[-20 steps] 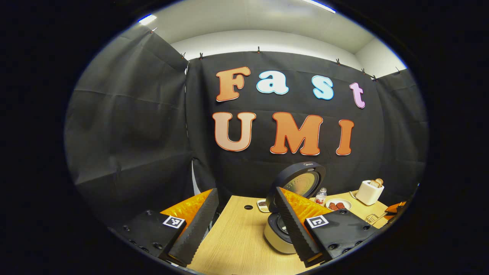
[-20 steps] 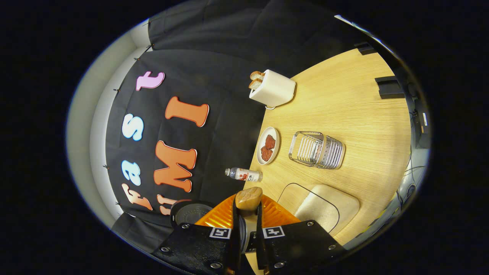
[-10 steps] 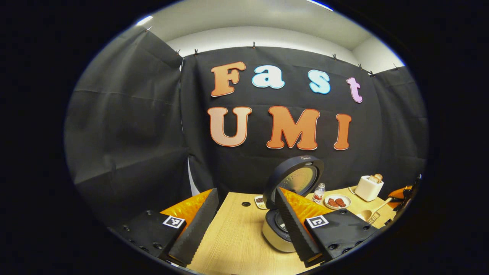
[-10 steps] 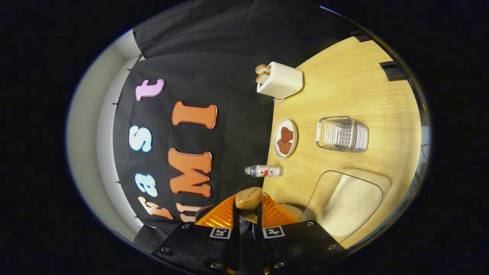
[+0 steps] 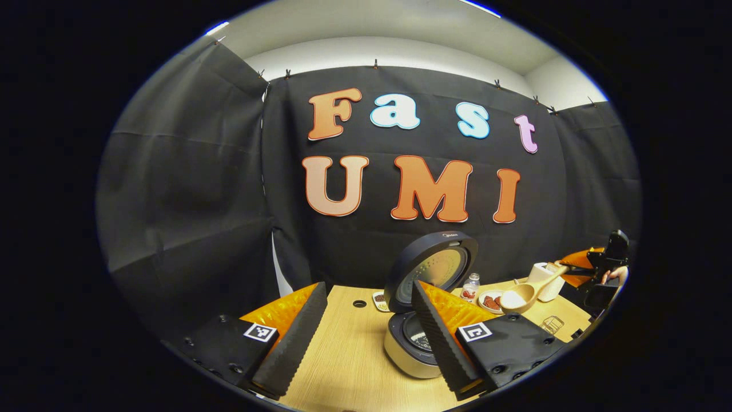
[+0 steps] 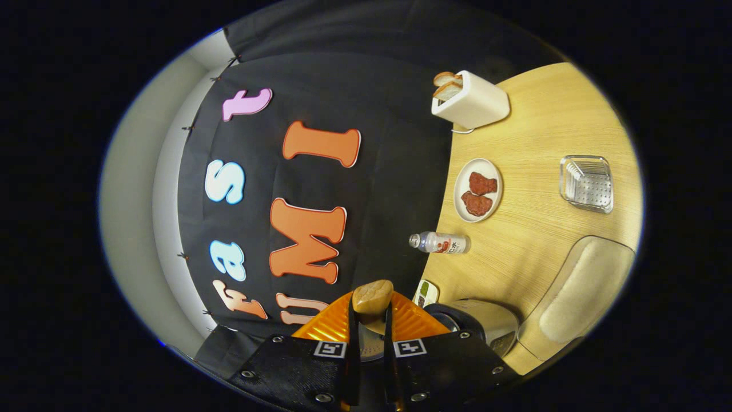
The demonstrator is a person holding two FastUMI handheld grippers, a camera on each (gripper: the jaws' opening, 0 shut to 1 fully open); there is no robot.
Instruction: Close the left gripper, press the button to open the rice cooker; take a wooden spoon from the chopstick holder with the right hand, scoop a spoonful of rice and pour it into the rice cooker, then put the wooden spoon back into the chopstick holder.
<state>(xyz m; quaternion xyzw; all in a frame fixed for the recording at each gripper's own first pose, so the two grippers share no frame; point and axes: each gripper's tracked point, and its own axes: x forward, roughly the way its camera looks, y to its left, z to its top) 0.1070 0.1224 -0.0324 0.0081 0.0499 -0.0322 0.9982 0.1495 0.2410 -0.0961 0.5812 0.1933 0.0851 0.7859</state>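
**A:** In the left gripper view, what have I got?

**B:** My left gripper hangs with its jaws spread wide, nothing between them. The cooker sits on the table just past the right-hand finger, lid standing up. Off to its right, raised above the table, the spoon carries a white heap of rice. Its handle slopes up and away to the right gripper, so the bowl end points toward the cooker.

**A:** And the right gripper view?

**B:** My right gripper has its jaws nearly together, clamped on the spoon handle. The cooker lies just right of those jaws. I judge the pour is the right hand's alone: carry the bowl sideways along the spoon's axis over the pot, then roll it. The holder stands well apart.
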